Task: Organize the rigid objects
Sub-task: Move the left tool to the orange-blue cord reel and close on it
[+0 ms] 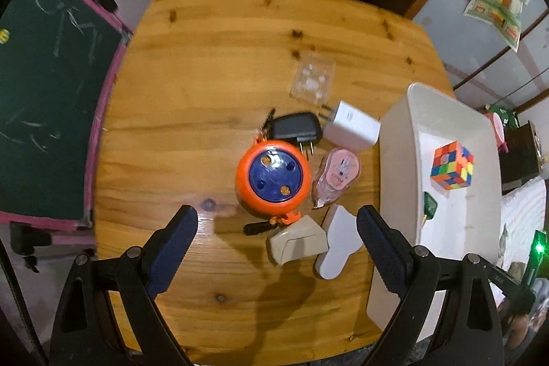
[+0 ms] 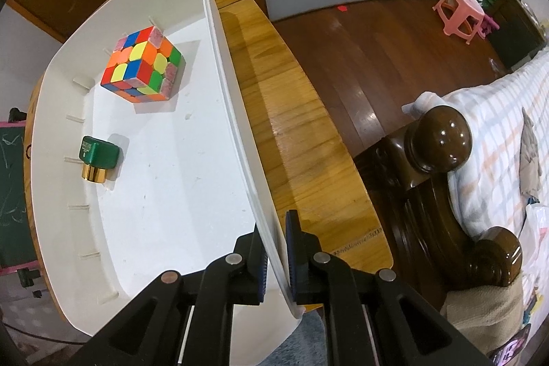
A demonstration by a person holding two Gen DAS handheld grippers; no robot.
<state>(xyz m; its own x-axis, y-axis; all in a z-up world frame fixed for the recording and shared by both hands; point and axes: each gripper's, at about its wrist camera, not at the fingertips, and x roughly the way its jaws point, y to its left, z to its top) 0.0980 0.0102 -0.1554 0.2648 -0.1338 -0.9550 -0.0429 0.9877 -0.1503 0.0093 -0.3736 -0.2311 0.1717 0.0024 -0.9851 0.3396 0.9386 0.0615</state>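
My left gripper [image 1: 276,228] is open above the wooden table [image 1: 206,64], just short of a cluster of objects: an orange and blue round toy [image 1: 272,180], a black charger [image 1: 296,127], a white charger [image 1: 351,126], a pink packaged item [image 1: 338,177], a beige box [image 1: 296,244], a white flat piece [image 1: 338,242] and a clear plastic case [image 1: 314,78]. My right gripper [image 2: 276,249] is shut on the right wall of the white bin [image 2: 236,126]. The bin [image 1: 398,160] holds a colourful puzzle cube [image 2: 142,64] and a green and gold item [image 2: 97,158].
A green chalkboard with a pink frame [image 1: 44,98] stands left of the table. A dark wooden bedpost [image 2: 437,139] and a bed [image 2: 497,126] lie right of the table edge. A pink stool [image 2: 461,12] stands on the floor beyond.
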